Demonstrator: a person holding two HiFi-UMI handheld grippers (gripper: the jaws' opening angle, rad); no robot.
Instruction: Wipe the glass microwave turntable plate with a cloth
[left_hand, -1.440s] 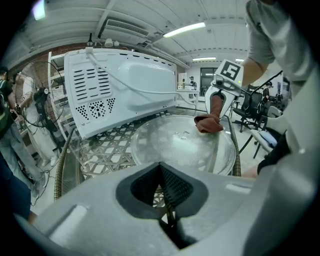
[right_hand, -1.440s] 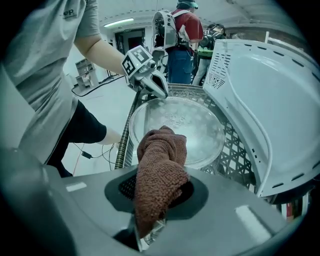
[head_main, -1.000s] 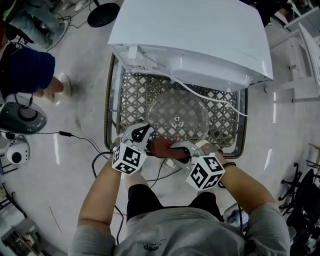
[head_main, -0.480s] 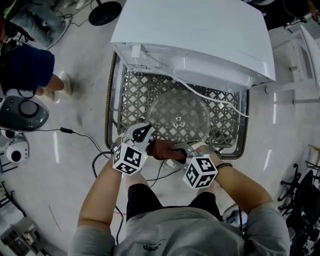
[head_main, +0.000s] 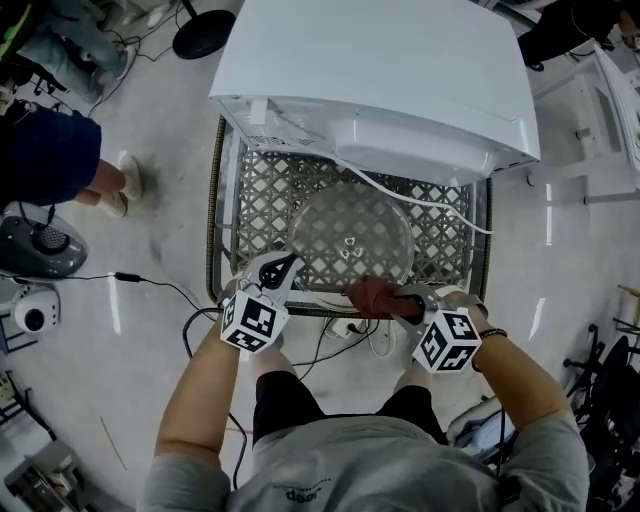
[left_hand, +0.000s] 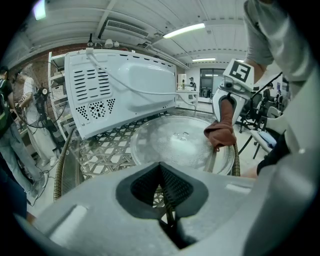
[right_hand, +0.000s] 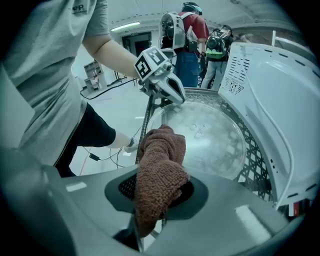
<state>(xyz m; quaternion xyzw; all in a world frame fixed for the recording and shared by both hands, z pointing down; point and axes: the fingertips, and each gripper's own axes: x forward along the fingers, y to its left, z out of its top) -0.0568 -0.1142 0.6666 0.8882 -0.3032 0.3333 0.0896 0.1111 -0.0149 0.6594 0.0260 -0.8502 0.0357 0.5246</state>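
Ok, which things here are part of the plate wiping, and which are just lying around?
In use: glass turntable plate, brown cloth, right gripper clamping it, left gripper at the plate's rim.
Lying about: microwave, white cord, floor cable.

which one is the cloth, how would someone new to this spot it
Find the big white microwave on the lattice table; a clear glass plate lies in front of it. At the plate's near edge, the right hand-held gripper pinches the cloth: the only soft, reddish-brown, nubby thing among white, grey and glass.
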